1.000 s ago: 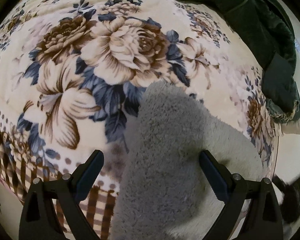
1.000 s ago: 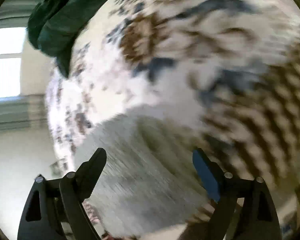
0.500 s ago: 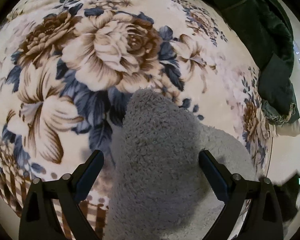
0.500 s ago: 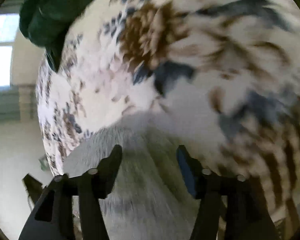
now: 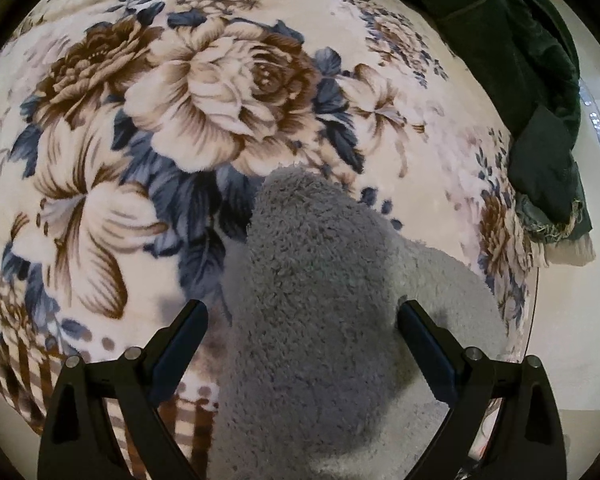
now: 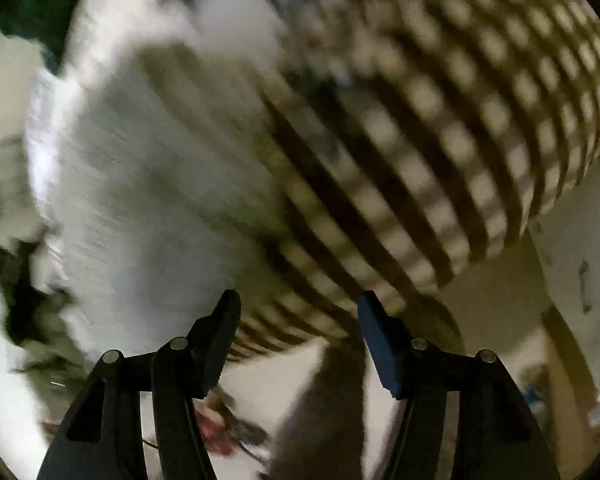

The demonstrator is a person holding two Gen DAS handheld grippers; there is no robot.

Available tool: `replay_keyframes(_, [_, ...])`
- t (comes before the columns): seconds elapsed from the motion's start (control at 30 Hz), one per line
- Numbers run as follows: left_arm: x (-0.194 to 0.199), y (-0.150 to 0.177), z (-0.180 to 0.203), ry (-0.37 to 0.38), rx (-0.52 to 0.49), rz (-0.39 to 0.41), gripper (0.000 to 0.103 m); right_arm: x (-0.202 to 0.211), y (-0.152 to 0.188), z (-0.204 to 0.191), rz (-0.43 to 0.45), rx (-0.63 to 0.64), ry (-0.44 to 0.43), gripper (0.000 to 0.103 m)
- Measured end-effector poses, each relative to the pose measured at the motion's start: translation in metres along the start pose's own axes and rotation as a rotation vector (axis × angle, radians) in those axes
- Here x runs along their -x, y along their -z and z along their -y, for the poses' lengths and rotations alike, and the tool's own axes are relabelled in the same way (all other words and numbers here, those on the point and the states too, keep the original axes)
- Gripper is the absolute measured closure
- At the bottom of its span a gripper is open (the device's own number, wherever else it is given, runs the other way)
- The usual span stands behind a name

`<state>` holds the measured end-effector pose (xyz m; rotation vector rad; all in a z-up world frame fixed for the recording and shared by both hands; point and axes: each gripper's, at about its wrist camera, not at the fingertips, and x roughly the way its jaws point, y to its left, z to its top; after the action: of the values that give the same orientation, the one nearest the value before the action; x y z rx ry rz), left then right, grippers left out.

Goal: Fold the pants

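The grey fleece pants [image 5: 312, 300] lie on the floral blanket [image 5: 180, 120], one rounded end pointing away from me. My left gripper [image 5: 302, 320] is open, its jaws wide on either side of the fleece, not closed on it. In the right wrist view, which is blurred by motion, the pants [image 6: 140, 184] show at the left. My right gripper [image 6: 298, 316] is partly open and empty, over the blanket's checked border [image 6: 440, 140] near the bed's edge.
A dark green garment [image 5: 520, 60] lies bunched at the blanket's far right edge and hangs over it. Pale floor [image 5: 572, 380] shows beyond the bed edge on the right. Floor and a dark blurred shape [image 6: 24, 300] show below the bed in the right view.
The left view barely changed. The right gripper narrowed from wide open and swung fast toward the checked border at the bed's edge; the fleece is no longer between its jaws.
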<state>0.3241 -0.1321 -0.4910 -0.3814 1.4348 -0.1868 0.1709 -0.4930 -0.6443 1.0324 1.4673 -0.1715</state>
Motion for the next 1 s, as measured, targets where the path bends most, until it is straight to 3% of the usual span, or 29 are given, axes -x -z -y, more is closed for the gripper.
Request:
replay_keyframes(0.1, [0.007, -0.002, 0.003, 0.018, -0.002, 0.022, 0.006, 0.027, -0.018, -0.037, 0.140, 0.091, -0.043, 0.039])
replay_keyframes(0.2, [0.010, -0.007, 0.014, 0.024, -0.030, 0.042, 0.006, 0.022, -0.040, -0.086, 0.202, 0.263, -0.037, 0.039])
replay_keyframes(0.27, [0.009, -0.011, 0.025, 0.021, -0.066, 0.047, 0.006, 0.003, -0.053, -0.118, 0.172, 0.355, -0.067, 0.042])
replay_keyframes(0.33, [0.007, -0.014, 0.033, 0.026, -0.098, 0.046, 0.006, -0.026, -0.070, -0.142, 0.052, 0.377, -0.187, 0.048])
replay_keyframes(0.37, [0.004, -0.016, 0.037, 0.024, -0.111, 0.045, 0.006, -0.040, -0.076, -0.147, 0.001, 0.367, -0.207, 0.048])
replay_keyframes(0.43, [-0.006, -0.019, 0.040, 0.020, -0.131, 0.028, 0.006, -0.067, -0.088, -0.156, -0.028, 0.379, -0.110, 0.048])
replay_keyframes(0.53, [-0.032, -0.026, 0.030, -0.029, -0.126, -0.026, 0.006, -0.082, -0.103, -0.158, 0.025, 0.399, 0.011, 0.048])
replay_keyframes(0.6, [-0.043, -0.028, 0.013, -0.010, -0.069, -0.067, 0.006, -0.078, -0.106, -0.161, 0.037, 0.394, 0.022, 0.049])
replay_keyframes(0.7, [-0.033, -0.023, 0.001, 0.035, -0.020, -0.054, 0.006, -0.048, -0.084, -0.166, 0.080, 0.447, 0.006, 0.048])
replay_keyframes(0.77, [-0.026, -0.017, -0.002, 0.045, -0.016, -0.041, 0.006, -0.038, -0.064, -0.158, 0.084, 0.534, 0.081, 0.048])
replay_keyframes(0.87, [-0.025, -0.008, -0.010, 0.064, 0.008, -0.048, 0.006, -0.060, -0.033, -0.131, 0.006, 0.593, 0.230, 0.048])
replay_keyframes(0.93, [-0.024, -0.005, -0.014, 0.093, 0.036, -0.069, 0.006, -0.056, -0.019, -0.109, -0.013, 0.535, 0.207, 0.048])
replay_keyframes(1.0, [-0.015, -0.002, -0.012, 0.102, 0.034, -0.056, 0.006, -0.035, -0.011, -0.100, 0.021, 0.486, 0.162, 0.048])
